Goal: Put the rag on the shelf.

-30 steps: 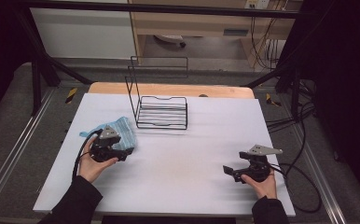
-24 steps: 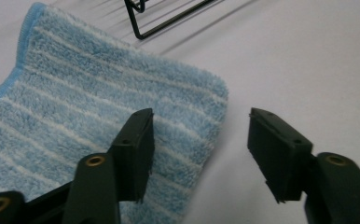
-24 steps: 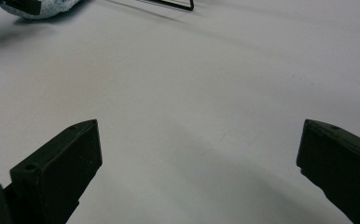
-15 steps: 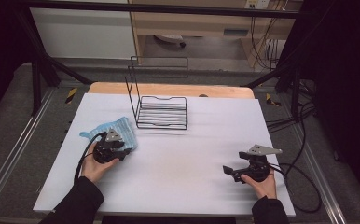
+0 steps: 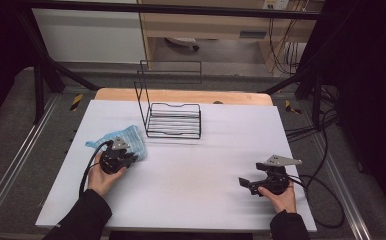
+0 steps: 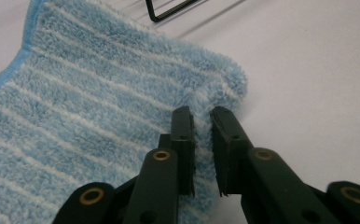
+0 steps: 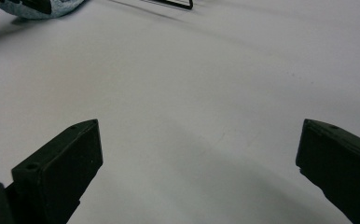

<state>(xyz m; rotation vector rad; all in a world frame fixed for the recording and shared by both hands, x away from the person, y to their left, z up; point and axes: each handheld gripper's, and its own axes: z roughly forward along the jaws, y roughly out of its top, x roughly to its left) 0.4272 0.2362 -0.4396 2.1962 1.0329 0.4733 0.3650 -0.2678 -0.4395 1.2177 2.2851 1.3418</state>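
Jaws of the left gripper have drawn almost together on a fold of the blue towel: in the left gripper view a ridge of striped pile stands pinched between the two black pads, at the cloth's rounded corner near the middle of the frame. A second ago, in the high view, this gripper sat a touch lower and farther from the cloth; it has since crept up onto the towel's lower right edge, at the left of the frame. I judge that the approach is over and the grasp is made or very nearly so, so a lift or drag can follow.

Towel and worktop otherwise look as they did: the cloth lies flat at left centre, just beside and lower left of the black wire rack, which stands at upper centre.

At lower right of the high view the right gripper has stayed put in its hand, well apart from the cloth. Its own view shows the jaws spread wide over bare white worktop, holding nothing.
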